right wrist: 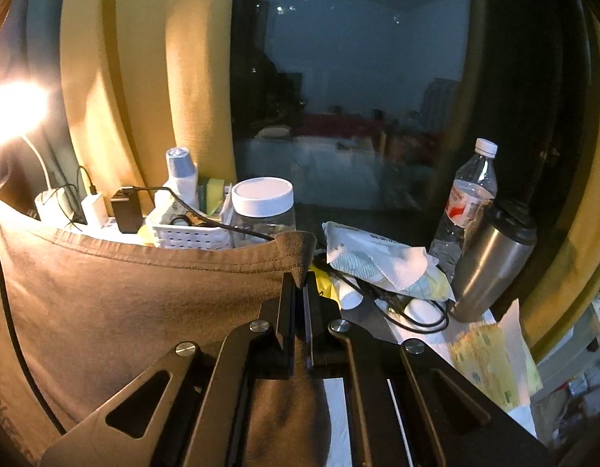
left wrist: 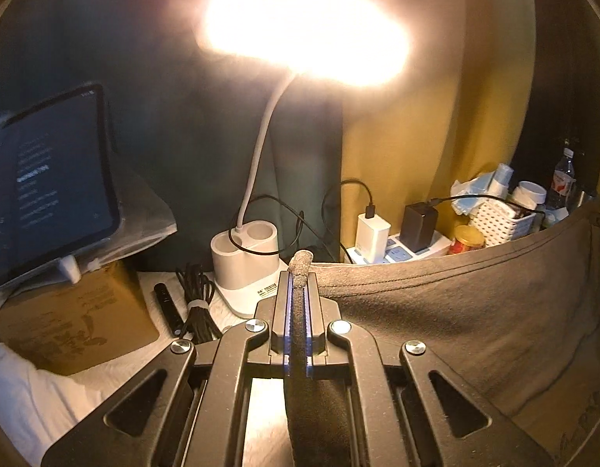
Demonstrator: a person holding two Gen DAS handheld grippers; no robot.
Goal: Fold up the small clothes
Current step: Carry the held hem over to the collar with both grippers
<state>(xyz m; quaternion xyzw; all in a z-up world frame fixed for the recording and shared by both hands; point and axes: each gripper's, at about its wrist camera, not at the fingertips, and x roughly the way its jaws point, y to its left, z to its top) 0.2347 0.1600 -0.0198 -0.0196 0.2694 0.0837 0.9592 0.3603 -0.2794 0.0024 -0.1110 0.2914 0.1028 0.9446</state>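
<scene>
A brown-grey T-shirt (left wrist: 467, 311) hangs stretched in the air between my two grippers, its stitched hem running along the top. My left gripper (left wrist: 299, 276) is shut on one corner of the hem, and a tuft of cloth sticks out past the fingertips. In the right wrist view the same shirt (right wrist: 136, 295) spreads to the left, and my right gripper (right wrist: 300, 278) is shut on the other corner, with a folded tip of cloth above the jaws. The lower part of the shirt is hidden below both views.
A lit white desk lamp (left wrist: 245, 257) glares behind the left gripper, beside a tablet (left wrist: 55, 183), a cardboard box (left wrist: 70, 319) and coiled cable (left wrist: 196, 303). A power strip with chargers (left wrist: 393, 241), white basket (right wrist: 187, 229), jar (right wrist: 263, 210), water bottle (right wrist: 469, 198), steel tumbler (right wrist: 490, 260) and crumpled wrappers (right wrist: 377, 260) crowd the back.
</scene>
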